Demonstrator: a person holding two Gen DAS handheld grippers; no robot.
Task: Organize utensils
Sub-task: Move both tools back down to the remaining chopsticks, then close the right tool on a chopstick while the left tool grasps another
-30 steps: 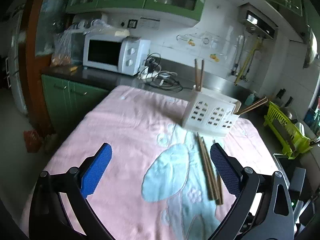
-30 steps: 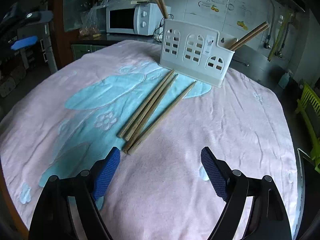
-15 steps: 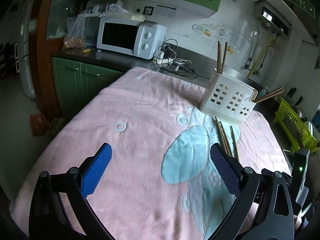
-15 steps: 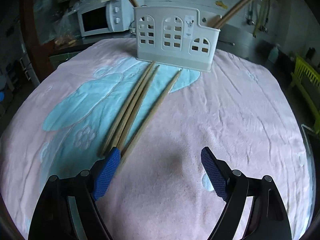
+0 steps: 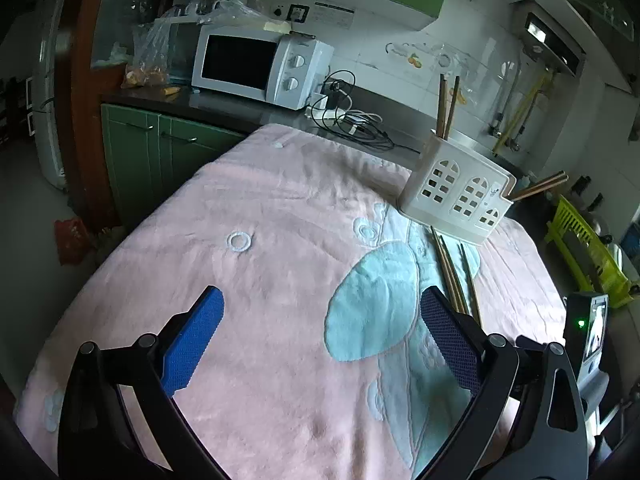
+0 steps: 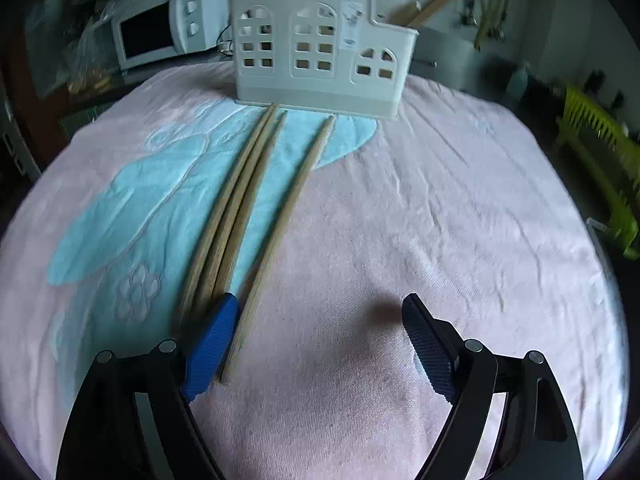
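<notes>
Three wooden chopsticks (image 6: pixel 256 200) lie loose on the pink cloth (image 6: pixel 440 220) in front of a white plastic utensil holder (image 6: pixel 320 48); two lie together, one slightly apart on the right (image 6: pixel 288 216). The holder holds more chopsticks (image 5: pixel 447 104). My right gripper (image 6: pixel 316 336) is open and low over the cloth, its left pad (image 6: pixel 212 340) at the near ends of the chopsticks, the single one just inside the jaws. My left gripper (image 5: pixel 320 336) is open and empty, higher above the cloth, with the loose chopsticks (image 5: pixel 452 272) and holder (image 5: pixel 460 192) ahead to its right.
A white microwave (image 5: pixel 260 64) and tangled cables (image 5: pixel 352 124) sit on the counter behind the table. A yellow-green dish rack (image 5: pixel 588 248) stands to the right. Green cabinets (image 5: pixel 160 152) lie left of the table.
My right gripper has moved forward and down to the near ends of the loose chopsticks. My left gripper has pulled back and swung left, then held nearly still.
</notes>
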